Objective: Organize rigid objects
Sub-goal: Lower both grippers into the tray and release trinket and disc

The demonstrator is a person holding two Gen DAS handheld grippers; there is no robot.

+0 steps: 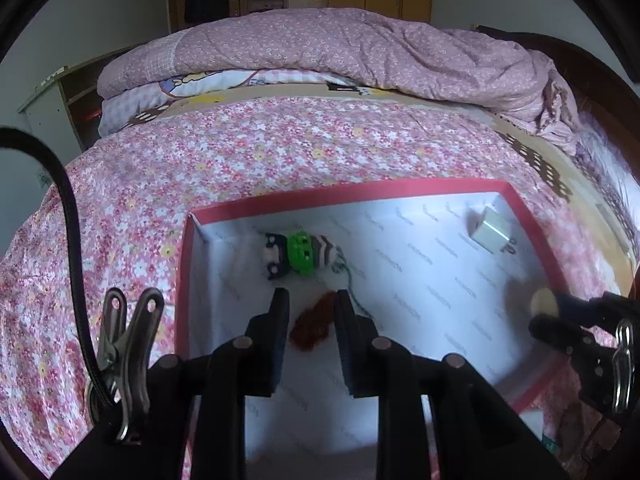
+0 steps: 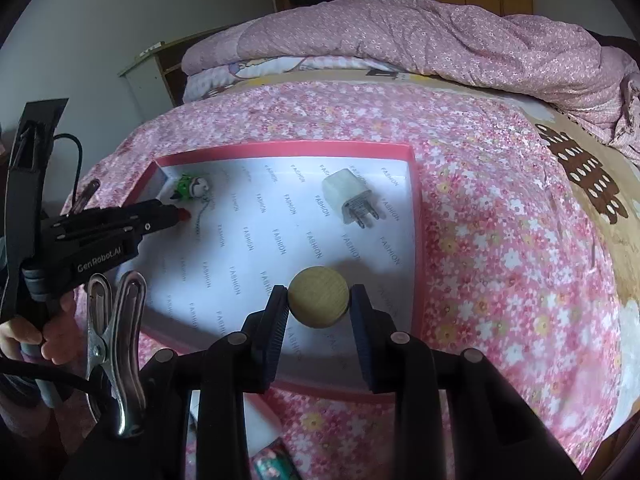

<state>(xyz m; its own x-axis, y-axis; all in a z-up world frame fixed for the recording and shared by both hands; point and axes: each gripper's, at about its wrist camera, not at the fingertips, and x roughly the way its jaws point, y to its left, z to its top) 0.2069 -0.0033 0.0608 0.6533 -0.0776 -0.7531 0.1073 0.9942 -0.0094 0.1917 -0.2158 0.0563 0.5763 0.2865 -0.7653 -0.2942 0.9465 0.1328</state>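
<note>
Box [image 2: 416, 216], red-rimmed with a white printed floor, is lying open on the flowered bedspread [image 2: 500, 240], and both grippers are reaching over it. Inside, a white charger [image 2: 344, 192] is lying on its side near the far right corner, prongs pointing toward the camera. In the far left corner a small striped toy with a green middle [image 1: 298, 254] is resting against the wall, a thin cord trailing from it.

Right gripper [image 2: 319, 297] is pinching a round wooden disc [image 2: 319, 297] between its pads, holding it above the near right part of the box floor.

Left gripper [image 1: 308, 304] is standing narrow, with a red fuzzy tassel [image 1: 314, 322] lying between its fingers; whether the pads are pressing on it I cannot tell. It is sitting just short of the toy.

A hand [image 2: 24, 338] is gripping the left gripper's handle at the left edge of the right wrist view. A pink quilt [image 1: 360, 48] is lying bunched across the far side of the bed.
</note>
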